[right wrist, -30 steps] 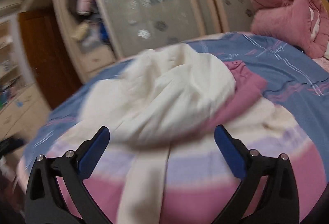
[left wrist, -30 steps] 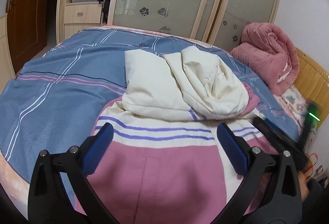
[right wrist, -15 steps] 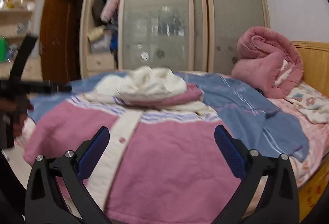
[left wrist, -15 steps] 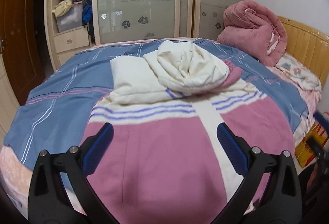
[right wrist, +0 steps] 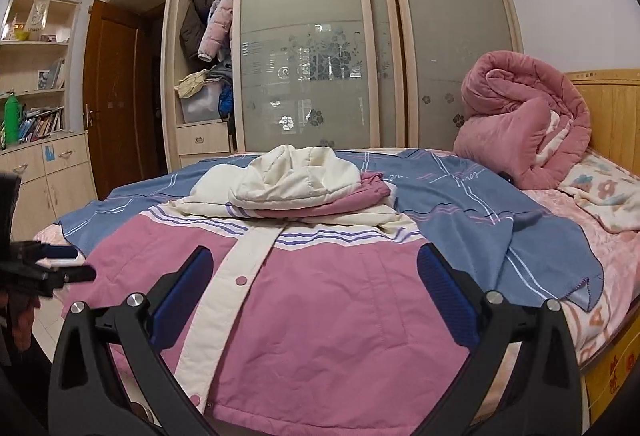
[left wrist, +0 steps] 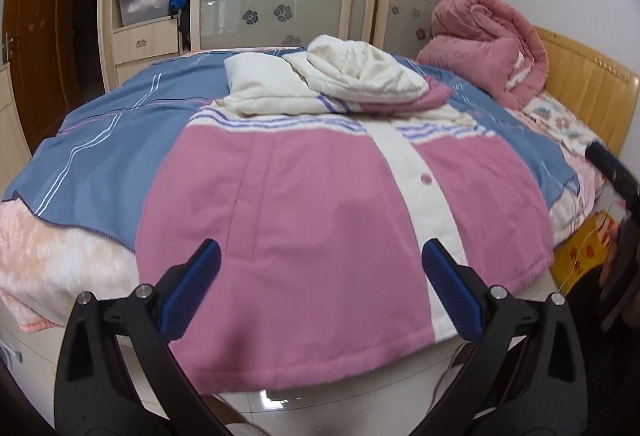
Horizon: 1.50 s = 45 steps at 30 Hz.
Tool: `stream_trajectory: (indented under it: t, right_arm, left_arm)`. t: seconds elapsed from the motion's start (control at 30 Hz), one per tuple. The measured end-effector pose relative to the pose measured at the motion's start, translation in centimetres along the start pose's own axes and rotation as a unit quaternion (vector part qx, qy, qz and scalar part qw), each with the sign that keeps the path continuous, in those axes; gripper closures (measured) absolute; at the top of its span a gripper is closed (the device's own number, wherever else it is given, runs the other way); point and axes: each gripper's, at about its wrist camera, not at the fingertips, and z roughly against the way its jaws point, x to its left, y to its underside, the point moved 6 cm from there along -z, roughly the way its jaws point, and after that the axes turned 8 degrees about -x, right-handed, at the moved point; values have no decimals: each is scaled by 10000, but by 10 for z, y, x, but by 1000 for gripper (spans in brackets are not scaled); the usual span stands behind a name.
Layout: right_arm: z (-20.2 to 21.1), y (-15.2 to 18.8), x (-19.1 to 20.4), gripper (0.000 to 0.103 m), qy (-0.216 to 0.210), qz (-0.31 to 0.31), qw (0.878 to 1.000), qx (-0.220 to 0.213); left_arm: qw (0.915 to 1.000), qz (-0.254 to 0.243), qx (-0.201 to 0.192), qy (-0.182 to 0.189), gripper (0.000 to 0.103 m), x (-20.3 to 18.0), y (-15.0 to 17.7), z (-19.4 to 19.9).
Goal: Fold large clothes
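Left wrist view, nearest first: the left gripper (left wrist: 320,292) hangs just off the foot of the bed with its jaws spread wide and nothing between them. It sits over the hem of the pink jacket (left wrist: 320,203), which in my judgement puts it in position to take the bottom edge for the next fold. Right wrist view shows the same: the right gripper (right wrist: 308,294) is empty, jaws apart, squared up over the jacket's lower panel. Both are set along the one hem, which suits lifting a wide garment evenly from two points.

The jacket lies front-up on the blue sheet (left wrist: 104,143), spread flat, with its cream button strip (left wrist: 416,171) running up the middle and the hem hanging slightly over the bed edge (a flat spread gives clean fold lines). At its far end the cream hood (left wrist: 356,71) and the sleeves are gathered in over the chest, so the upper part appears already folded in.

Beyond, a rolled pink quilt (right wrist: 524,119) sits by the headboard, well apart from the work. A wardrobe (right wrist: 308,47) with frosted doors stands behind.
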Motion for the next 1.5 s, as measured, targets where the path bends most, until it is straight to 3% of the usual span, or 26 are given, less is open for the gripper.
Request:
stream_trajectory:
  t: [0.1, 0.17, 0.2, 0.27, 0.3, 0.33, 0.4, 0.47, 0.7, 0.8, 0.9, 0.97, 1.07, 1.13, 1.2, 1.23, 1.37, 1.5]
  right_arm:
    - [6, 1, -8, 1, 71, 42, 10000, -14]
    - [12, 1, -14, 1, 124, 52, 9999, -28]
    - [15, 2, -17, 1, 142, 49, 9999, -27]
    - [20, 3, -23, 1, 174, 40, 9998, -27]
    - [23, 3, -26, 1, 198, 36, 9998, -34]
    - [25, 3, -29, 1, 223, 23, 9997, -42]
    - [29, 3, -35, 1, 255, -33, 9997, -34]
    - [31, 4, -40, 1, 263, -121, 9996, -2]
    - [29, 4, -38, 1, 101, -372, 9992, 104]
    - [27, 4, -29, 1, -4, -295, 9995, 120]
    - [27, 2, -21, 1, -100, -262, 9996, 102]
    - [26, 2, -17, 1, -144, -249, 9995, 110]
    - [24, 2, -13, 1, -179, -241, 9994, 149]
    - [24, 2, -11, 1, -183, -233, 9994, 158]
    - [24, 3, -10, 1, -170, -220, 9995, 172]
    - [24, 3, -10, 1, -164, -214, 9995, 188]
    - [24, 5, -13, 1, -114, -232, 9994, 233]
    - [26, 5, -15, 1, -114, -284, 9993, 215]
  left_arm:
    - [9998, -104, 132, 118, 2, -4, 18, 3]
    - [9985, -490, 203, 110, 2, -13, 35, 6]
    - [9964, -816, 209, 6, 2, -18, 42, 7]
    - [9843, -1731, 73, -328, 2, -27, 56, 14]
    - [9713, -2316, -55, -534, 2, -32, 65, 18]
    - [9618, -2648, -111, -678, 2, -34, 70, 19]
    - [9352, -3360, -249, -1093, 2, -33, 80, 22]
    - [9024, -3992, -376, -1575, 2, -27, 90, 22]
    - [8266, -5087, -360, -2379, 2, -5, 123, 13]
    - [7821, -5557, -254, -2809, 2, 12, 138, 3]
    - [7554, -5833, 24, -2987, 11, 31, 152, -8]
    - [7486, -5853, 60, -3114, 29, 39, 153, -11]
    - [7503, -5689, 166, -3364, 41, 53, 144, -15]
    - [7519, -5643, 318, -3394, 43, 60, 144, -19]
    - [7584, -5612, 380, -3292, 43, 60, 147, -19]
    - [7567, -5655, 396, -3256, 43, 58, 149, -20]
    - [7441, -5890, 376, -3130, 21, 50, 163, -23]
    - [7490, -5814, 215, -3170, 26, 47, 159, -23]
